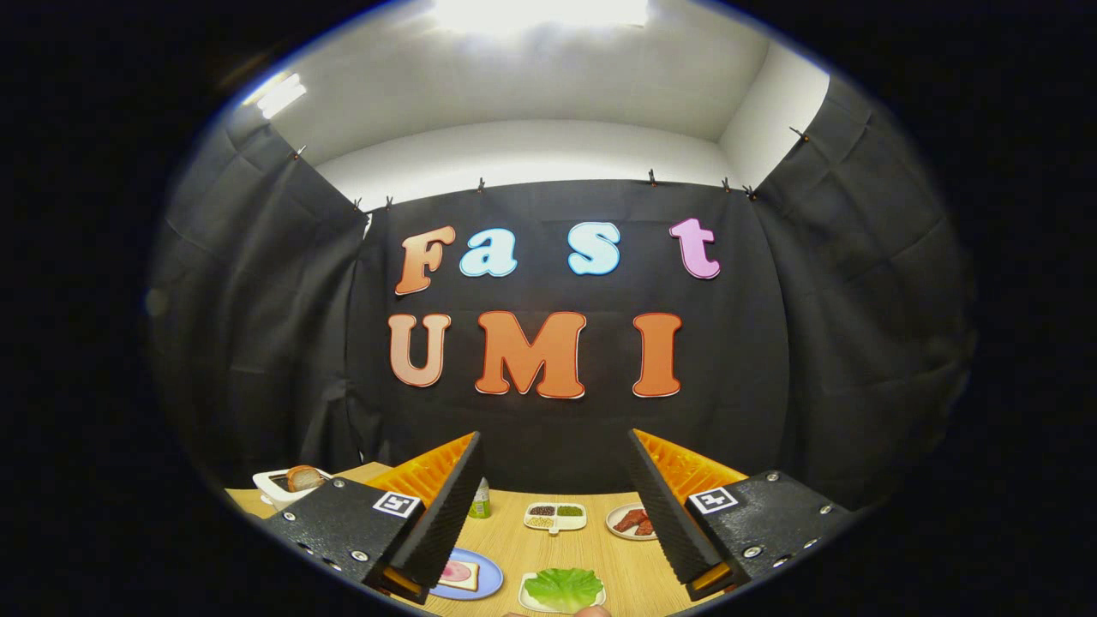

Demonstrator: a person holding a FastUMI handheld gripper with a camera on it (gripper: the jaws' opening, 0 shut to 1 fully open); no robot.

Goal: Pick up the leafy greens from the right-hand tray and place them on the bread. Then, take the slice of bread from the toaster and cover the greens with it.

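1. The wooden counter (591,536) stretches ahead to the dark cloth wall and carries all the food.
2. The tongs (557,514) hang above the counter with their two fingers spread wide apart, released, with nothing between them.
3. A white toaster (278,487) stands at the far left of the counter, beyond the left finger, with a slice of bread (303,477) poking up out of it.
4. A blue plate (480,578) lies just beside the left fingertip; on it sits a slice of bread (463,576) topped with a pink slice of ham.
5. A white tray (533,598) lies low between the fingers, closest to the camera, and holds the leafy greens (564,589).
6. A small round plate (619,521) with reddish strips of meat sits by the right finger, farther back.
7. A white divided dish (556,517) with dark and green fillings lies midway between the fingers, beyond the greens.
8. A small green bottle (480,501) stands against the left finger's inner side.
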